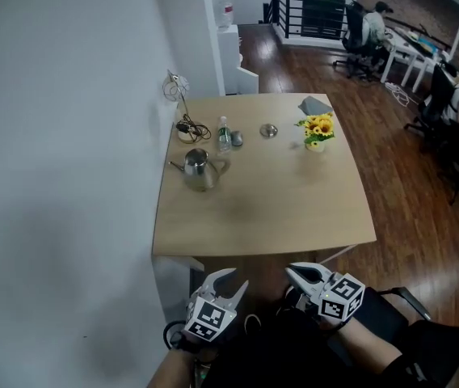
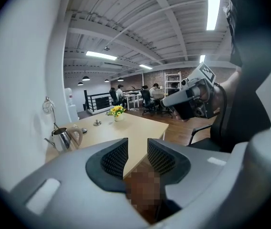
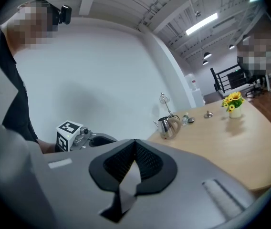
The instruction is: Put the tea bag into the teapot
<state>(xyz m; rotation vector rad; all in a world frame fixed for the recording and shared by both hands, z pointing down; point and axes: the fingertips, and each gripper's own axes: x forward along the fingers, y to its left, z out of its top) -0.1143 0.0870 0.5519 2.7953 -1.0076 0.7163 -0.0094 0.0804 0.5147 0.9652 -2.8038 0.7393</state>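
The steel teapot (image 1: 201, 169) stands on the left part of the wooden table (image 1: 278, 208), spout to the left; it also shows in the left gripper view as the teapot (image 2: 61, 138) and in the right gripper view as the teapot (image 3: 166, 126). I cannot pick out a tea bag in any view. Both grippers hang off the table, before its near edge. My left gripper (image 1: 233, 281) is open, its jaws (image 2: 138, 156) apart with nothing between them. My right gripper (image 1: 294, 272) is shut, its jaws (image 3: 135, 149) meeting at the tips, empty.
Behind the teapot are a small bottle (image 1: 224, 135), a coiled cable (image 1: 191, 128) and a wire stand (image 1: 177, 87). A small metal dish (image 1: 269, 130), a pot of yellow flowers (image 1: 317, 128) and a grey folded item (image 1: 314, 104) sit farther back. A white wall runs along the left.
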